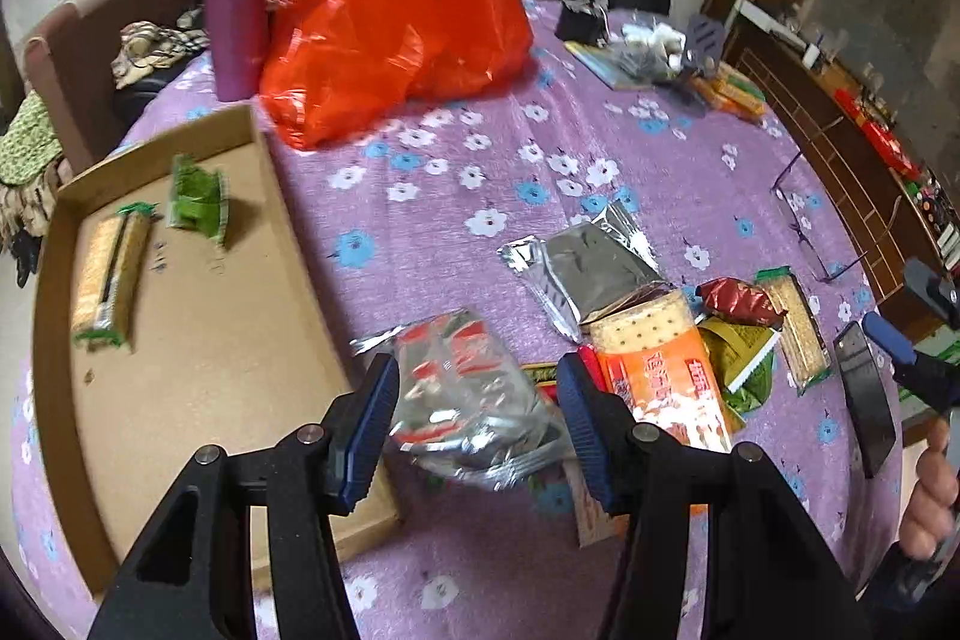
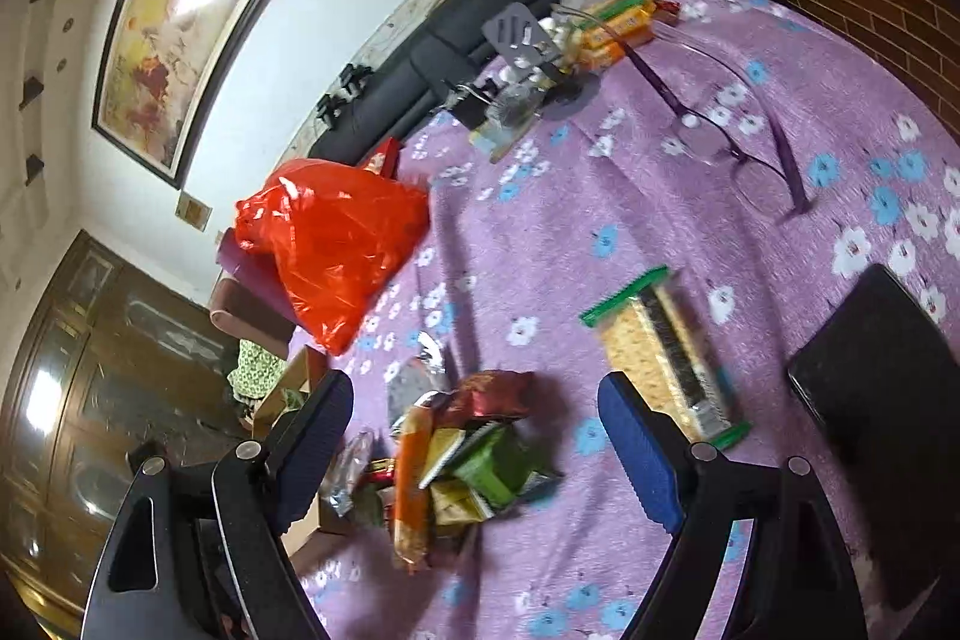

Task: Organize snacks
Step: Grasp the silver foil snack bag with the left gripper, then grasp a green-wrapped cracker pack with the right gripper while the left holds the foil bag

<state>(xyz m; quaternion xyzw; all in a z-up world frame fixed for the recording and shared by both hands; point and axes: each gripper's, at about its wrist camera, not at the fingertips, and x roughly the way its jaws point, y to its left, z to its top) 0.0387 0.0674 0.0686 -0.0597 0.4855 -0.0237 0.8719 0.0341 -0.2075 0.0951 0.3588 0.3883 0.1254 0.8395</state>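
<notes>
Our left gripper (image 1: 480,418) has its fingers closed on a silver-and-red foil snack packet (image 1: 474,400), though blur makes the pad contact hard to confirm. The foil is slick and crinkled, so we could lose it if the pads only catch a loose fold; it hangs right over the near wall of the cardboard tray (image 1: 288,196) and could drop outside it. Our right gripper (image 2: 480,436) stands wide open and empty above the snack pile (image 2: 462,460), and its fingers could scatter that loose heap if they come down crooked. In the left wrist view the tray sits at nine o'clock, holding a cracker pack (image 1: 111,274) and a green packet (image 1: 198,199); the remaining snacks lie at four o'clock on the floral table (image 1: 540,148).
</notes>
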